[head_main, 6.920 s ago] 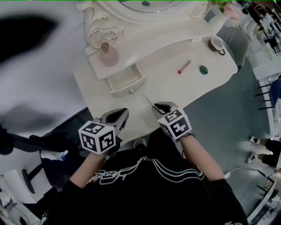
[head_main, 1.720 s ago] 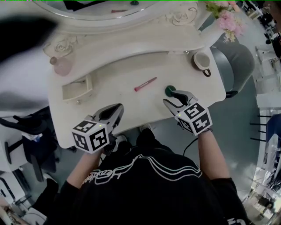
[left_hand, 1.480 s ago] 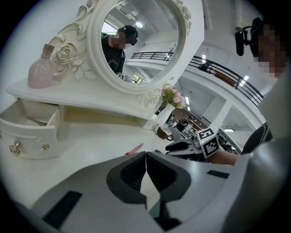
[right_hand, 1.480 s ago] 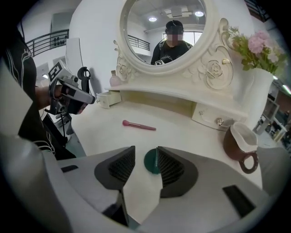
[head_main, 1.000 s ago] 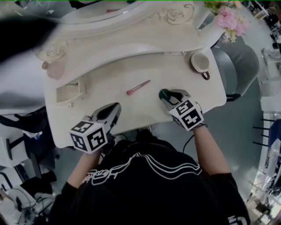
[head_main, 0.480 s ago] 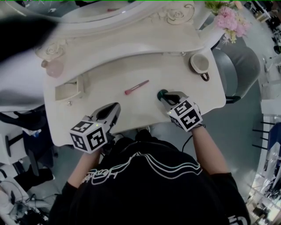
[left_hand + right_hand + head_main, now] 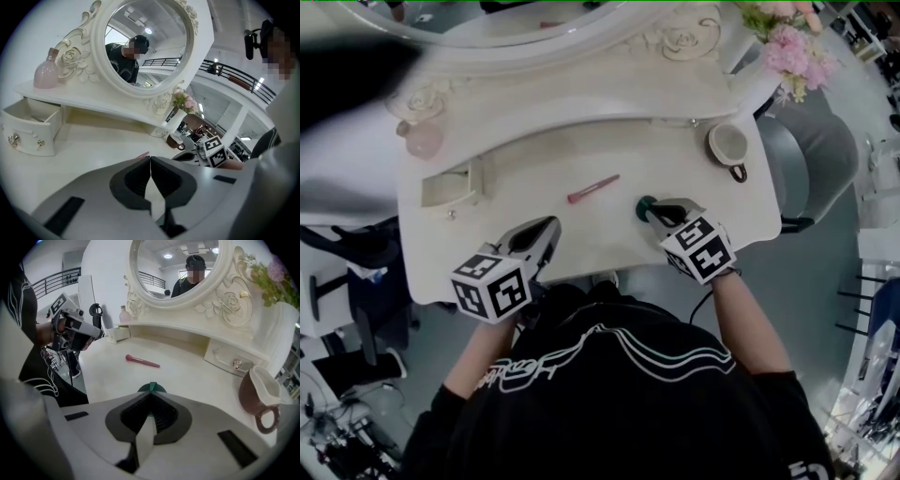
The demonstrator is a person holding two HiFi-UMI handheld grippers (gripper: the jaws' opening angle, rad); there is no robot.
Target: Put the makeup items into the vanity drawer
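**Right hand-held gripper pinches a green compact; pink brush waits on the table**

The right hand-held gripper (image 7: 151,394) has its jaws drawn together on the near edge of a small round dark-green compact (image 7: 151,388), which sits on the cream-white vanity table (image 7: 581,155) at the jaw tips. It looks to be resting on the table, not yet lifted.

The left hand-held gripper (image 7: 150,161) hangs over the near edge of the table with its jaws pressed together and nothing between them.

A slim pink makeup brush (image 7: 592,188) lies loose on the table, ahead and to the left of the right hand-held gripper, between the two grippers.

The small white vanity drawer (image 7: 28,136) stands pulled open, ahead and to the left of the left hand-held gripper and well apart from the compact. Nothing can be made out inside it.

Judged from this, both the compact and the brush are yet to go in.
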